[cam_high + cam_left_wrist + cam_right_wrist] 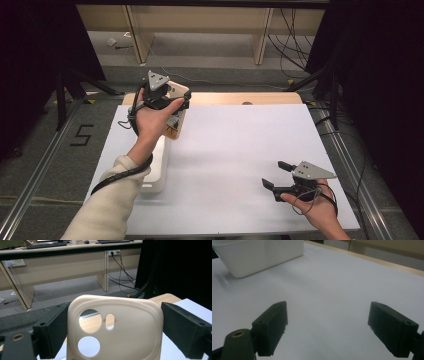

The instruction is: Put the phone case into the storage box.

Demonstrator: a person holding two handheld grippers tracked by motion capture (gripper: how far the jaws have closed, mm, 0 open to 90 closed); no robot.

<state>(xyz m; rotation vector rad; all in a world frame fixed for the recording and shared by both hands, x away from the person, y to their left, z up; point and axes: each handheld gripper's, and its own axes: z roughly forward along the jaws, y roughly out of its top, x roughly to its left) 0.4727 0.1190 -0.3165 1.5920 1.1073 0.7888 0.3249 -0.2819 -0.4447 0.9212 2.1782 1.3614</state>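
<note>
The beige phone case point(113, 330) sits clamped between your left gripper's point(113, 335) jaws, raised above the table's point(235, 145) far left corner; that gripper's view reveals its round camera cutouts, which the high view hides. Your right gripper point(328, 327) hovers low with its jaws spread and nothing between them, facing the white bin point(259, 255).

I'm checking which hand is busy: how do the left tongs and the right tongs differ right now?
The left tongs are raised over the table's far left and grip a beige phone case by its sides; the right tongs sit low near the table's front right, holding nothing. The left jaws press on the case; the right jaws stand wide apart. Both have black jaws.
</note>
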